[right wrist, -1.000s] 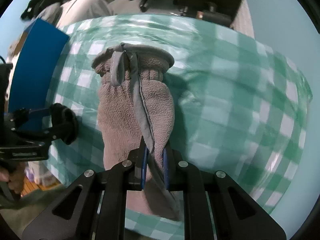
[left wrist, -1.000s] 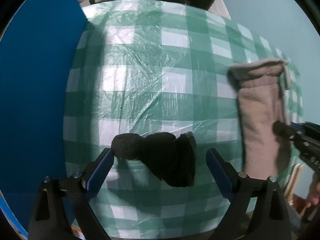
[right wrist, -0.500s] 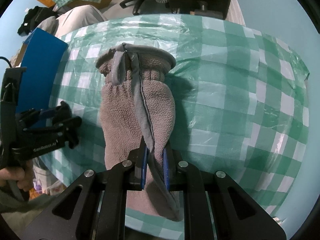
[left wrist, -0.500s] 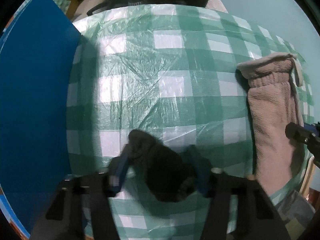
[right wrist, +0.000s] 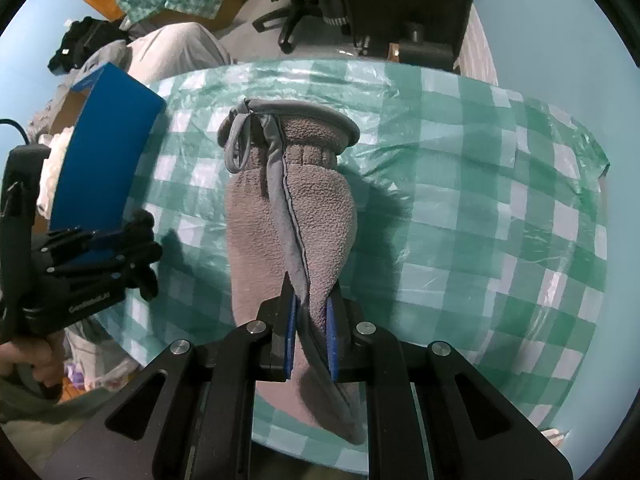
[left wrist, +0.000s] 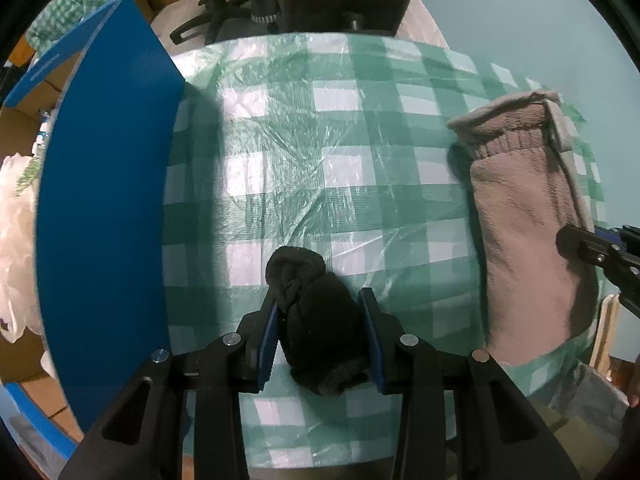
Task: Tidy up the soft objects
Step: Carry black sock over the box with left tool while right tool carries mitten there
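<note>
A black bundled sock [left wrist: 316, 320] lies on the green checked tablecloth [left wrist: 320, 168]. My left gripper [left wrist: 320, 312] is shut on the black sock, its blue pads pressing both sides. A grey fleece mitten [right wrist: 288, 224] with a grey trim and loop lies lengthwise on the cloth; it also shows in the left wrist view [left wrist: 524, 240]. My right gripper [right wrist: 311, 296] is shut on the mitten's near end, pinching its seam. The left gripper also shows in the right wrist view [right wrist: 120, 248], at the left.
A blue box [left wrist: 104, 208] stands at the table's left edge, also in the right wrist view [right wrist: 104, 148]. An office chair [right wrist: 304, 8] and piled clothes lie beyond the far edge. The table's near edge is close under both grippers.
My left gripper went from open around the black sock to shut on it, and the sock turned lengthwise between the pads. The right gripper stays shut on the mitten.
</note>
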The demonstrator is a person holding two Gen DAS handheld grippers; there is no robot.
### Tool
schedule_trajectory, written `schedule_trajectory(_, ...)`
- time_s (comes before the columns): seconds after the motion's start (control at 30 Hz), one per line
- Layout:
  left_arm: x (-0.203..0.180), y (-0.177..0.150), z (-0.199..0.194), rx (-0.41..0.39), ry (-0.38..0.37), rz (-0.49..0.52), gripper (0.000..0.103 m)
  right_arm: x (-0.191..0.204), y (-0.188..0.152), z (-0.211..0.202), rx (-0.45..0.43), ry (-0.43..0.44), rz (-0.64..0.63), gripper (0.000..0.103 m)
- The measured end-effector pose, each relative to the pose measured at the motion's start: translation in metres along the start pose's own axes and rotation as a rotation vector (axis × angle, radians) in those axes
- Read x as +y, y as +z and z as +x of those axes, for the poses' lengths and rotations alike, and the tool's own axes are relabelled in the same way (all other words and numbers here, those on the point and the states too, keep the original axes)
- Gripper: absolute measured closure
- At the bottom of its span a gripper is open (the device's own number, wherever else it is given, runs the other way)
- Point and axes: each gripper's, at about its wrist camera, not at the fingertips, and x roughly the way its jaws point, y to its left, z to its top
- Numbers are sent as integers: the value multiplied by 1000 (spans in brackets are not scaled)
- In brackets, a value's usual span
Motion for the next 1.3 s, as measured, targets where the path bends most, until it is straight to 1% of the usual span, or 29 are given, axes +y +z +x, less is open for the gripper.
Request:
schedule_trajectory(0.17, 3, -3, -22, -36, -19, 3, 65, 5, 0, -14, -23, 0, 1, 92)
schedule_trajectory(0.23, 0, 5, -26, -51, -25, 2, 65, 8, 0, -20, -32, -5, -1, 92)
schedule_trajectory(0.33, 6, 3, -38, -73, -35, 3, 65, 13, 2, -30, -49, -6, 0, 92)
schedule_trajectory(0.4, 10, 1, -45, -85, -56, -8, 65, 16, 3, -34, -59, -6, 4, 92)
schedule_trajectory(0.57, 23, -6, -54, -104, -70, -31, 65, 25, 6, -49, -82, -6, 1, 92)
schedule_trajectory(0.7, 26, -12, -71, -123, -82, -46, 65, 34, 11, -61, -107, -3, 2, 92)
schedule_trajectory(0.8, 31, -10, -76, -140, -94, -55, 65, 40, 14, -69, -129, 5, 0, 92)
schedule_trajectory(0.93, 38, -11, -83, -151, -87, -64, 65, 51, 19, -76, -150, 16, -13, 92)
schedule_trajectory(1.07, 45, -17, -97, -165, -72, -67, 65, 63, 24, -82, -163, 27, -32, 92)
schedule_trajectory(1.2, 57, -21, -112, -179, -73, -88, 65, 76, 31, -85, -173, 42, -51, 92)
schedule_trajectory(1.3, 68, -23, -118, -194, -52, -98, 65, 87, 37, -85, -177, 54, -70, 92)
